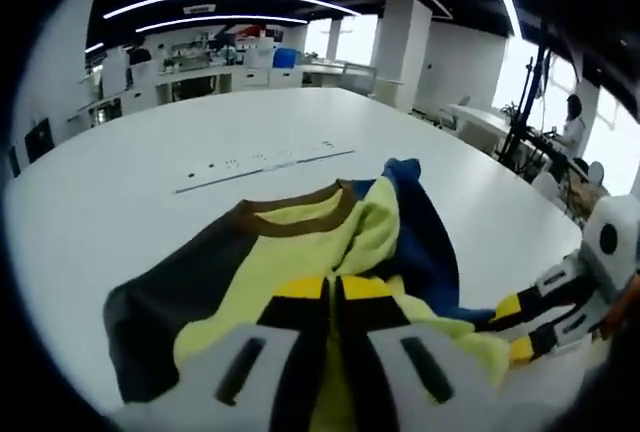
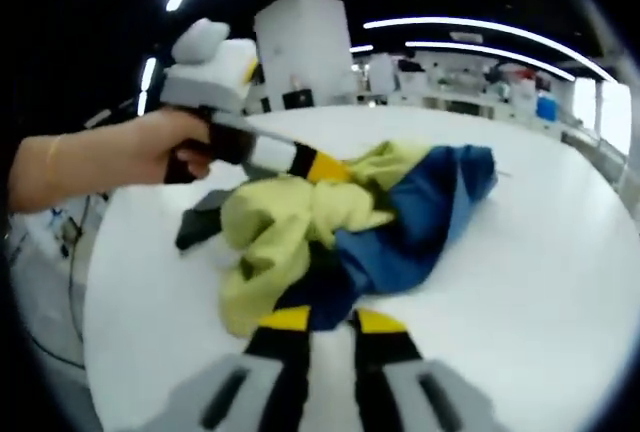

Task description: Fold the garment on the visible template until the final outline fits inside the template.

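A garment (image 1: 290, 252) in yellow-green, dark grey and blue, with a brown collar, lies bunched on the white table (image 1: 120, 182). At the bottom of the left gripper view, my left gripper (image 1: 334, 292) is shut on the yellow-green fabric at the near edge. My right gripper (image 1: 512, 329) comes in from the right, its jaws closed on the garment's right edge. In the right gripper view the garment (image 2: 350, 222) is a crumpled heap. My right gripper (image 2: 332, 320) pinches its blue edge there. The left gripper (image 2: 335, 169), held by a hand, grips the yellow-green part.
Beyond the garment a thin marked line (image 1: 265, 162) runs across the table. The table edge (image 2: 95, 282) curves close on the left of the right gripper view. Desks, pillars and a seated person (image 1: 572, 122) stand far behind.
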A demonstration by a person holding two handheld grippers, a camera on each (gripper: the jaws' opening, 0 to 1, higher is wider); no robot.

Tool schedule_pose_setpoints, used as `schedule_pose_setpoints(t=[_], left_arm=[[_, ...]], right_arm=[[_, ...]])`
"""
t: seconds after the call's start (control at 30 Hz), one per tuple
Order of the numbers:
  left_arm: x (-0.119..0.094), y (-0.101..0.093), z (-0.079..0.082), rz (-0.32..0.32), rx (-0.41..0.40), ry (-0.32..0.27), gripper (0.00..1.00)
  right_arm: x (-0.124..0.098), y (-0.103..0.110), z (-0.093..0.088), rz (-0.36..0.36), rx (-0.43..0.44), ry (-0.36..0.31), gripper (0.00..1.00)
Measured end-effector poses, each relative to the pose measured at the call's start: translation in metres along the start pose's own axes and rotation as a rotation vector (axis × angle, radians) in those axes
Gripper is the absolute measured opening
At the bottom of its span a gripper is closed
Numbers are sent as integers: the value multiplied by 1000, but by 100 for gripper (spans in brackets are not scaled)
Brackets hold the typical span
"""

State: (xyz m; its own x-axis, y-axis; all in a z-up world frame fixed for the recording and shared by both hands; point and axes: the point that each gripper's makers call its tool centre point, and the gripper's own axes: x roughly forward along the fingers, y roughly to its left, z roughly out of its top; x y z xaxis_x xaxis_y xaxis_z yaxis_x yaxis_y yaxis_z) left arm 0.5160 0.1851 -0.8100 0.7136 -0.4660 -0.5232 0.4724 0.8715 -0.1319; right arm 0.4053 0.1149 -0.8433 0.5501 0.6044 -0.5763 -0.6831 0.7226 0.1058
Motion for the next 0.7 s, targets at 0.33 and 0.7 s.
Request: schedule_pose_setpoints(t=[0.33,0.7], left_arm=[[-2,-1,4,8,27,-1,0],[-8,-5,13,25,32,-22,0]], right_arm=[[2,-6,2,-21,-45,10,0],[-26,-11,20,6,-40,-35,0]])
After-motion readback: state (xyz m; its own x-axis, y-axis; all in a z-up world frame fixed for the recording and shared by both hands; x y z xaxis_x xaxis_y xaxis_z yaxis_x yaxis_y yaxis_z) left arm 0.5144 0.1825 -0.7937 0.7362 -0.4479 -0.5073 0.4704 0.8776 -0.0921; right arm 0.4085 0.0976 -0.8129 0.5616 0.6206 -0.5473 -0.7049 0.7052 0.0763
